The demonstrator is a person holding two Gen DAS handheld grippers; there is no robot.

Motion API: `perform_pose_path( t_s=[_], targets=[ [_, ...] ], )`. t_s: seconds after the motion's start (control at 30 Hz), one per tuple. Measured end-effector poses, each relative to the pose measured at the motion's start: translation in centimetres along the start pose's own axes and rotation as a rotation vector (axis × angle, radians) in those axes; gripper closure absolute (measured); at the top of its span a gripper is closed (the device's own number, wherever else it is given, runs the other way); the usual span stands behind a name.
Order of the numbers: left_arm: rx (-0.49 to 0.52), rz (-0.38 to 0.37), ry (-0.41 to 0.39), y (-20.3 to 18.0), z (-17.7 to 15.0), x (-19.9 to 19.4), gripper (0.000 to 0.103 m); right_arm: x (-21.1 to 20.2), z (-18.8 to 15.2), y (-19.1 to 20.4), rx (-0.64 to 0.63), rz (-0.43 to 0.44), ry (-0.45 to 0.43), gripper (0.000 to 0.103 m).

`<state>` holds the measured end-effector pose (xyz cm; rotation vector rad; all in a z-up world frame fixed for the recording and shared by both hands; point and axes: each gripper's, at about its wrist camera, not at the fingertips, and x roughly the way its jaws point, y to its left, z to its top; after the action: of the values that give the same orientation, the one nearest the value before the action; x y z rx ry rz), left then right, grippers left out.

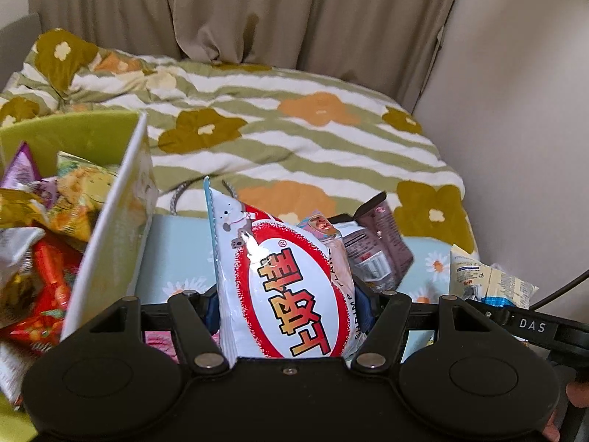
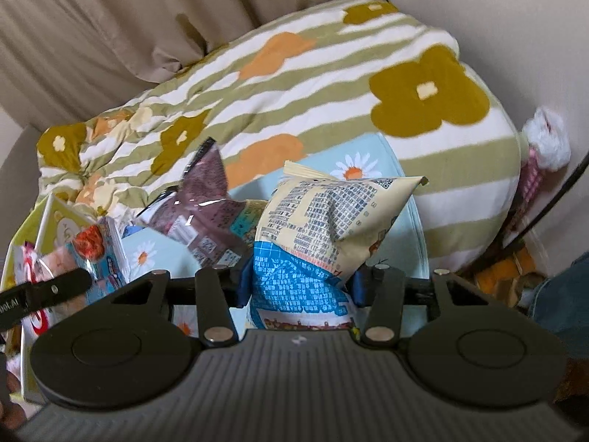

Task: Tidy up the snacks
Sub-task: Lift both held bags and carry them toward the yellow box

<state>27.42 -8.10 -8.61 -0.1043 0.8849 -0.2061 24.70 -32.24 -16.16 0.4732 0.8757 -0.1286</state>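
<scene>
Left tongs (image 1: 291,294) grip a white-and-red puffed shrimp-flake bag (image 1: 287,287); green snack-filled box (image 1: 110,221) at 9 o'clock. Right tongs (image 2: 300,280) grip a cream-and-blue printed snack bag (image 2: 316,235).

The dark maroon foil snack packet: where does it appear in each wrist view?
Left wrist: dark maroon foil snack packet, right of centre, behind the white-and-red shrimp-flake bag.
Right wrist: left of centre, left of the yellow-and-blue bag.
Shared landmark: flowered striped quilt.
</scene>
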Motion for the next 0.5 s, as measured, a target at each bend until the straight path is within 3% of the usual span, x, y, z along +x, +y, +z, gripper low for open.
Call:
perform_pose_path(
  t_s=[0.2,0.5],
  targets=[
    [-0.034,0.034,-0.079,0.1,-0.6,-4.7,0.034,-3.0,0.7,1.8,-0.100,0.051,-0.042,0.039],
    [-0.142,0.134,-0.192,3.0,-0.8,-11.7,0.034,-5.9,2.3,7.0,-0.228,0.245,-0.075,0.039]
  ],
)
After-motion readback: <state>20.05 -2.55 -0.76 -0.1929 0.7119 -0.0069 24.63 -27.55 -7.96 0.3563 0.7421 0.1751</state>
